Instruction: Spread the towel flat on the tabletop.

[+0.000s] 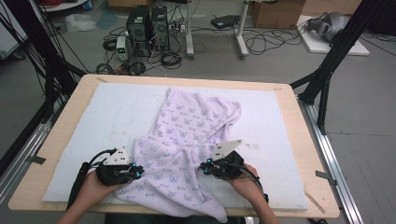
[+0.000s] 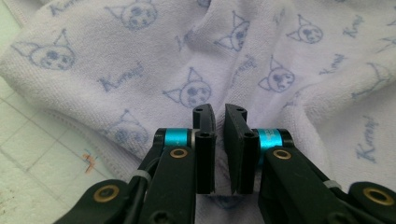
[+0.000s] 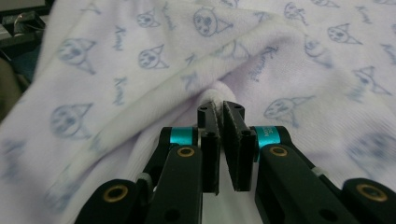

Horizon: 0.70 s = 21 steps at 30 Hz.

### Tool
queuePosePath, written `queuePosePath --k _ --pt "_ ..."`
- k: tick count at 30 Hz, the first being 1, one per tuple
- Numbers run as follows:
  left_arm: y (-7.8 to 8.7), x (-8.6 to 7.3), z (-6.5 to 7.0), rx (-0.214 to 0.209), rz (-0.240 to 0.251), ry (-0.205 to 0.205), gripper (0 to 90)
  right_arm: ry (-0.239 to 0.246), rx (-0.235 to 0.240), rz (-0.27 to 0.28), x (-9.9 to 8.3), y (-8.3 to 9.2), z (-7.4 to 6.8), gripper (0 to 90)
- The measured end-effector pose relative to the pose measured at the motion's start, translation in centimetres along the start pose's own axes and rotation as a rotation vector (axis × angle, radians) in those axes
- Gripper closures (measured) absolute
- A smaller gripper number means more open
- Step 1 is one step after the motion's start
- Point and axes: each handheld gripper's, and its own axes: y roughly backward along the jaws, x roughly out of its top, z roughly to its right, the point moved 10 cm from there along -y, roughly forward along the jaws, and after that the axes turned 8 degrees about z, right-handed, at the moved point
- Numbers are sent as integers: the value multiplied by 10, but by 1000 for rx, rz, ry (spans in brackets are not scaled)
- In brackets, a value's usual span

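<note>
where cables sprawl, white-padded table (image 1: 280, 140)

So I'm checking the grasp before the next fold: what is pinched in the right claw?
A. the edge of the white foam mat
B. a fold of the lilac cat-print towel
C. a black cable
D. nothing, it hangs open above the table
B: in the right gripper view, the right claw has its jaws nearly together on a raised ridge of the lilac cat-print towel.
</note>
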Motion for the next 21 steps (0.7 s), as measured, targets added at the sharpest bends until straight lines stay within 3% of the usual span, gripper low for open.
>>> queuePosePath --k 8,12,14,17,21 --pt "12 9 -2 9 46 14 717 -34 -44 25 -20 54 -16 856" --pt "17 12 -9 30 64 23 662 -47 -31 55 -20 79 -26 848" --pt "19 14 -12 41 75 30 627 -60 -26 84 -16 85 -28 790" --pt "16 12 -18 51 65 37 586 -66 -35 118 -7 80 -23 675" --pt "5 5 -21 47 11 33 529 -77 -17 119 -2 52 -12 586"
